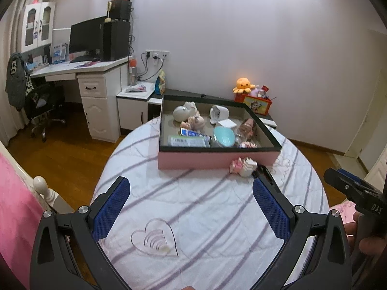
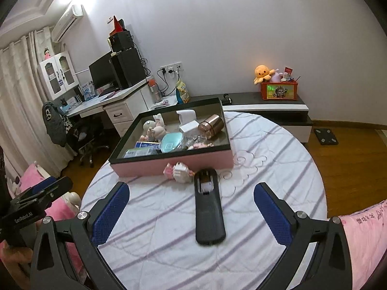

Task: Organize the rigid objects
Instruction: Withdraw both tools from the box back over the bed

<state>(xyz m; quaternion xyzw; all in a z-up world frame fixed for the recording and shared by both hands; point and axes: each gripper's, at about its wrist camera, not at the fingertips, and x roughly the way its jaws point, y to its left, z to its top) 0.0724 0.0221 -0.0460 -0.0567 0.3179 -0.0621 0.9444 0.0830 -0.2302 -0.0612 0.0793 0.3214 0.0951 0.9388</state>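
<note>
A pink box with a black rim stands on the round striped table and holds several small items. A pink-white block toy lies against its front wall. A black remote lies on the cloth between my right gripper's open fingers. A clear heart-shaped piece lies in front of my left gripper, which is open and empty. My right gripper is open and empty above the remote's near end.
A low black-and-white cabinet with an orange toy box stands behind the table. A white desk with a monitor and a chair are at the left. Pink bedding lies at the near right.
</note>
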